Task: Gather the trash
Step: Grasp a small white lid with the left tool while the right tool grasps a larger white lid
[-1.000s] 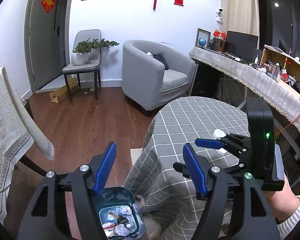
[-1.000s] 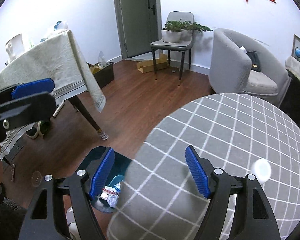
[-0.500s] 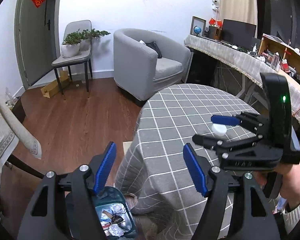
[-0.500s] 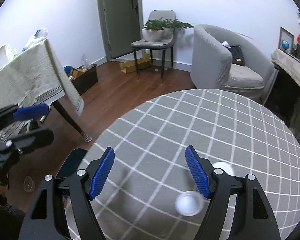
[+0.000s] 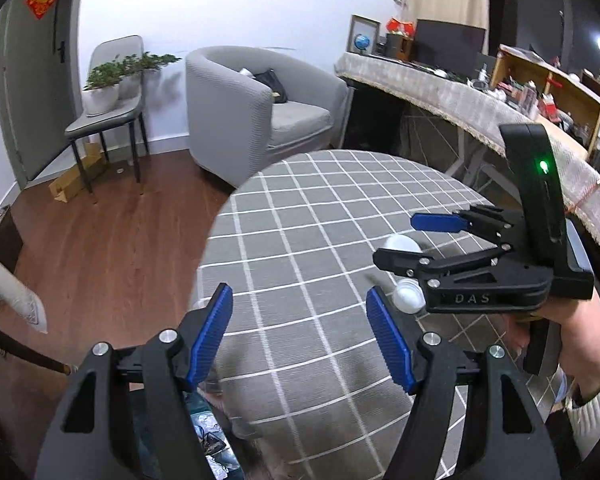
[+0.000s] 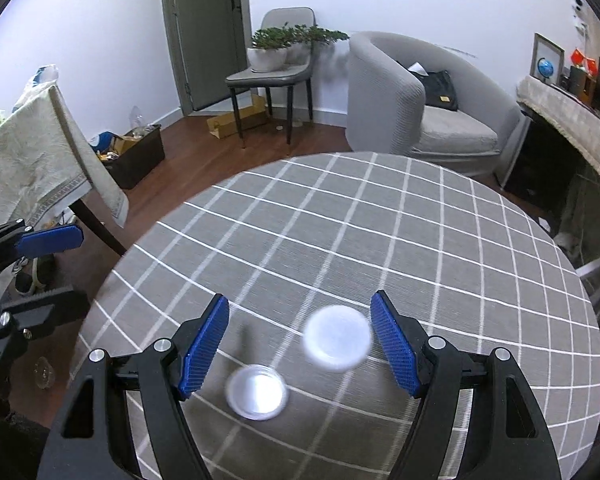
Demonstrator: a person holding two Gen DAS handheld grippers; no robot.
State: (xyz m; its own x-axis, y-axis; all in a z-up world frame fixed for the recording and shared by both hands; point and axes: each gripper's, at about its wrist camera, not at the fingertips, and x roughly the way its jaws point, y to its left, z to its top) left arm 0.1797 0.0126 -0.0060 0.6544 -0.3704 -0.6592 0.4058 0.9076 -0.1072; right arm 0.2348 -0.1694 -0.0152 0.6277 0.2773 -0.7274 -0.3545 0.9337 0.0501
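Observation:
Two small white round plastic cups sit on the grey checked tablecloth point(image 6: 340, 220). One cup point(image 6: 337, 338) lies just inside my right gripper's right finger, and the other cup point(image 6: 256, 391) lies nearer, by its left finger. My right gripper point(image 6: 300, 320) hovers open above them, touching neither. In the left wrist view the same two cups point(image 5: 402, 245) point(image 5: 408, 298) show beside the right gripper point(image 5: 396, 240). My left gripper point(image 5: 300, 308) is open and empty over the table's near side. The trash bin point(image 5: 207, 436) with crumpled paper peeks out below, mostly hidden by the left finger.
A grey armchair point(image 6: 428, 108) and a chair with potted plants point(image 6: 275, 60) stand beyond the table. A cloth-draped table point(image 6: 31, 176) and a black crate point(image 6: 135, 156) are at the left. A long draped counter point(image 5: 460, 104) runs along the right.
Both grippers have moved from the table's edge and the bin to over the tabletop. The two white cups now lie between the right gripper's fingers. The bin has slid to the bottom of the view.

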